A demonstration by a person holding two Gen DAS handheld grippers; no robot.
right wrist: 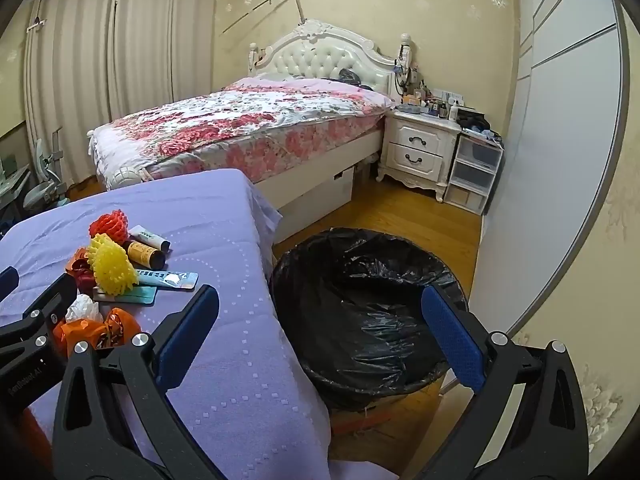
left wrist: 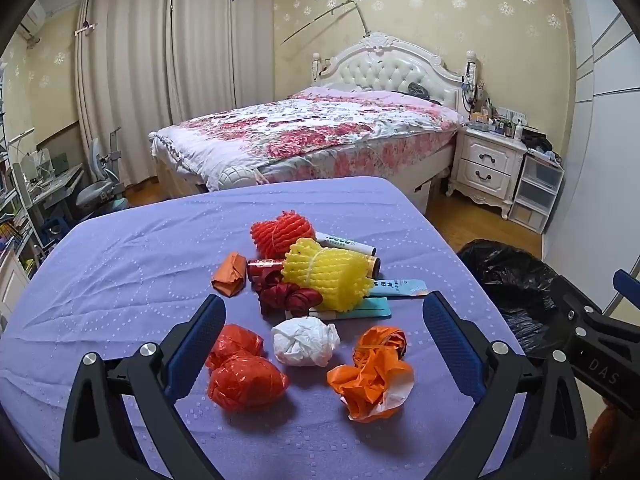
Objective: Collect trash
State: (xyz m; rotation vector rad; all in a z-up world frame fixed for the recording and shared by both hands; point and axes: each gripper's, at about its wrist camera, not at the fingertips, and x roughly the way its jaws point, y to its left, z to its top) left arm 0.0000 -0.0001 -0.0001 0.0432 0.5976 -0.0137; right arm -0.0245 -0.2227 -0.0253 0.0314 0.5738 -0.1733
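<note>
Trash lies on a table with a purple cloth (left wrist: 120, 264): a white crumpled paper ball (left wrist: 305, 340), a red plastic bag (left wrist: 242, 372), an orange plastic bag (left wrist: 374, 372), a yellow foam net (left wrist: 326, 270), a red foam net (left wrist: 280, 230), a dark red ribbon (left wrist: 288, 296), tubes and flat packets. My left gripper (left wrist: 320, 332) is open above the white ball, empty. My right gripper (right wrist: 320, 320) is open and empty, over the table's right edge and the black-lined bin (right wrist: 360, 300). The bin also shows in the left wrist view (left wrist: 516, 280).
A bed with a floral cover (right wrist: 240, 128) stands behind the table. A white nightstand (right wrist: 420, 152) and plastic drawers (right wrist: 472, 176) are at the back right. A white wardrobe (right wrist: 560, 140) runs along the right. A desk and chair (left wrist: 48, 188) are at the left.
</note>
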